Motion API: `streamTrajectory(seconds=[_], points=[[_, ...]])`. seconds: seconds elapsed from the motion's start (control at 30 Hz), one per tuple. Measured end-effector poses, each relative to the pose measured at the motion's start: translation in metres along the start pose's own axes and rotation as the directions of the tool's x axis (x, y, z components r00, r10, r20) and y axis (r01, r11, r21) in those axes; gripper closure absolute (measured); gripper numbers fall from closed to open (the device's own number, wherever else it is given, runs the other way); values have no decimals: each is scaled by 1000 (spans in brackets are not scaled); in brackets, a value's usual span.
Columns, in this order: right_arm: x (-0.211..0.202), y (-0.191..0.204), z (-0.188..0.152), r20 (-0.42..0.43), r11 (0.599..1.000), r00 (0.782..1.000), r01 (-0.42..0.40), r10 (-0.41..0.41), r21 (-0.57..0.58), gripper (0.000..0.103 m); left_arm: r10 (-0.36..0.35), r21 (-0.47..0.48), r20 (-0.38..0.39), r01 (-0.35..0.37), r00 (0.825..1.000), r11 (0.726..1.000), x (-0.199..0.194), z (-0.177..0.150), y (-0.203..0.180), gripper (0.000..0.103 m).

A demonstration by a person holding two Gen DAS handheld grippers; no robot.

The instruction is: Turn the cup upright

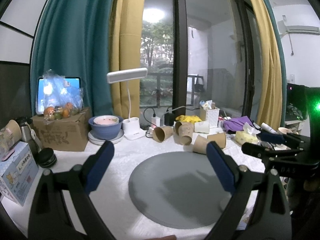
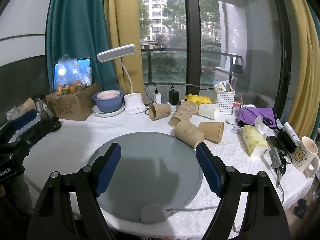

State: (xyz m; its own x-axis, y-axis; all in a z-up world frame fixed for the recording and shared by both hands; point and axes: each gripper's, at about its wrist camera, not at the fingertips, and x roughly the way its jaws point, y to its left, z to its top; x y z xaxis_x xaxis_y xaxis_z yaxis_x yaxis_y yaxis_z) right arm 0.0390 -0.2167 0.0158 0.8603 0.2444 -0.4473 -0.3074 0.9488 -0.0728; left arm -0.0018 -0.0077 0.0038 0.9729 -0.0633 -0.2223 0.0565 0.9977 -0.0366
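Several brown paper cups lie on their sides on the white tablecloth behind a round grey mat (image 2: 148, 160). The nearest cup (image 2: 189, 133) lies at the mat's far right edge, with another cup (image 2: 212, 131) beside it; both also show in the left wrist view, the nearest cup (image 1: 201, 144) and its neighbour (image 1: 218, 139). A white cup (image 2: 208, 111) lies further back. My left gripper (image 1: 160, 158) is open and empty above the mat (image 1: 180, 188). My right gripper (image 2: 158, 160) is open and empty above the mat too.
A white desk lamp (image 2: 134, 102), a blue bowl on plates (image 2: 108, 101) and a cardboard box with fruit (image 2: 74, 102) stand at the back left. A white basket (image 2: 225, 99), tissue pack (image 2: 254, 140), purple cloth (image 2: 256, 115) and bear mug (image 2: 304, 154) crowd the right side.
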Motion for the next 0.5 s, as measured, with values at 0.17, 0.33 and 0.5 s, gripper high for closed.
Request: streamTrajectory(seconds=[0.17, 0.33, 0.5], points=[[0, 0, 0, 0, 1000, 1000, -1, 1, 1, 23, -2, 3, 0, 2, 1000, 1000, 2, 2, 1, 9], [-1, 0, 0, 1, 1000, 1000, 0, 0, 1, 23, 2, -5, 1, -2, 1000, 1000, 2, 2, 2, 9], [-1, 0, 0, 2, 1000, 1000, -1, 1, 1, 23, 1, -6, 3, -1, 1000, 1000, 2, 2, 2, 9]])
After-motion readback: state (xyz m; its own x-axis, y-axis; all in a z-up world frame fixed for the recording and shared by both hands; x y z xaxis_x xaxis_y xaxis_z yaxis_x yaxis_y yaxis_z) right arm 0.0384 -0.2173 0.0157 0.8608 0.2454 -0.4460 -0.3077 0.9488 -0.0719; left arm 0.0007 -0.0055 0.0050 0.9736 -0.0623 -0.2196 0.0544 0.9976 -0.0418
